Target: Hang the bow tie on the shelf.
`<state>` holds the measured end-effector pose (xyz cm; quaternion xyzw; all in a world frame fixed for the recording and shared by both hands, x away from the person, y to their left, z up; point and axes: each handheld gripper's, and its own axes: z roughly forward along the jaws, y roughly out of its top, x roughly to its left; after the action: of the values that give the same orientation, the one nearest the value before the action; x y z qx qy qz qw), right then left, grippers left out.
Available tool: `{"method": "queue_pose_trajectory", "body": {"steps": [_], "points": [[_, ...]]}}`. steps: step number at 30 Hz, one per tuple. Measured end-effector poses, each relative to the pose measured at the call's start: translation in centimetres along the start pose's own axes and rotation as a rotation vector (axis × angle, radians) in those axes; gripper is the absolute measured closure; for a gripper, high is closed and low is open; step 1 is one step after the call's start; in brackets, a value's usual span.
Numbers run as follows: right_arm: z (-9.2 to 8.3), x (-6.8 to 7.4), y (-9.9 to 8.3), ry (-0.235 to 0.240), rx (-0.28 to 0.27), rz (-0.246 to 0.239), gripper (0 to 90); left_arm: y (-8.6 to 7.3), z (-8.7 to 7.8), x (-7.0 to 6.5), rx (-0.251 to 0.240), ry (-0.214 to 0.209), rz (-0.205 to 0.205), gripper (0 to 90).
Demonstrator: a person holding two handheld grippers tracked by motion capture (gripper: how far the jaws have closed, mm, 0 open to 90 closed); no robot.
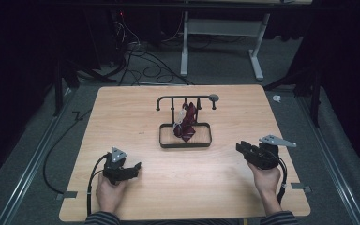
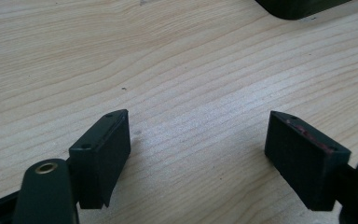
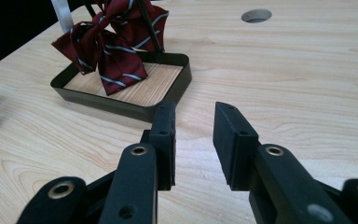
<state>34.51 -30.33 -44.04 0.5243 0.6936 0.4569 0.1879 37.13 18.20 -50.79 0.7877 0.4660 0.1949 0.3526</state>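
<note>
I see the striped bow tie draped on the rack over its tray mid-table, soft and light, best pinched at its knot, while my left claw and right claw both gape empty.

Rack's top and bow tie beyond frame edge

Bow tie in tray
</note>
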Motion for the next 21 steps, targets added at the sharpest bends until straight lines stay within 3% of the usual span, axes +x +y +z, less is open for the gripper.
{"method": "queue_pose_trajectory", "body": {"steps": [21], "points": [[0.9, -0.3, -1.3, -0.007, 0.029, 0.017, 71.2, 0.0, 0.0, 0.0, 0.0, 0.0, 0.0, 22.9]]}}
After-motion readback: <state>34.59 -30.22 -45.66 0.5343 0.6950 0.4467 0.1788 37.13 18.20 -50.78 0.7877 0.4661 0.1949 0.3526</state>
